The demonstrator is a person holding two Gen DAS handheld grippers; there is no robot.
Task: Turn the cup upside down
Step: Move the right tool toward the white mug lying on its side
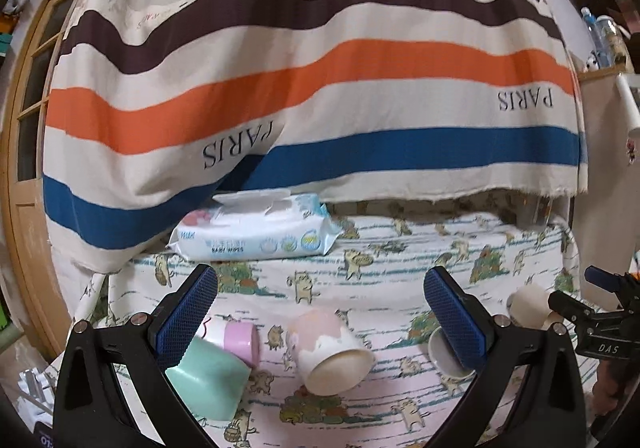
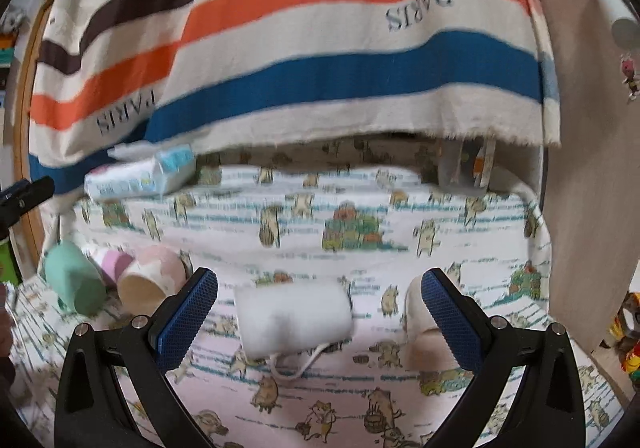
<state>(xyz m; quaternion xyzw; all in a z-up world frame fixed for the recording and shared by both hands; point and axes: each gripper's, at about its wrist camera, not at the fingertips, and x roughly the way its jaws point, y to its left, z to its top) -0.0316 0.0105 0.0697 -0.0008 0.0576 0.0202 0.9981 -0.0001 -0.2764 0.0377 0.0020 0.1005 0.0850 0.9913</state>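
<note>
While both sets of jaws stand spread and hold nothing, we see the left gripper (image 1: 320,312) above the pink cup (image 1: 328,352), which lies on its side on the table (image 1: 400,244). Our right gripper (image 2: 320,314) frames a white mug (image 2: 294,318), also sideways. Farther back lie a wipes pack (image 1: 256,232) and a striped cloth (image 1: 320,88).

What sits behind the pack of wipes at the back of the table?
Right behind the pack of wipes hangs a striped cloth, its lower edge falling past the pack's top. Whatever lies behind the cloth is covered.
</note>
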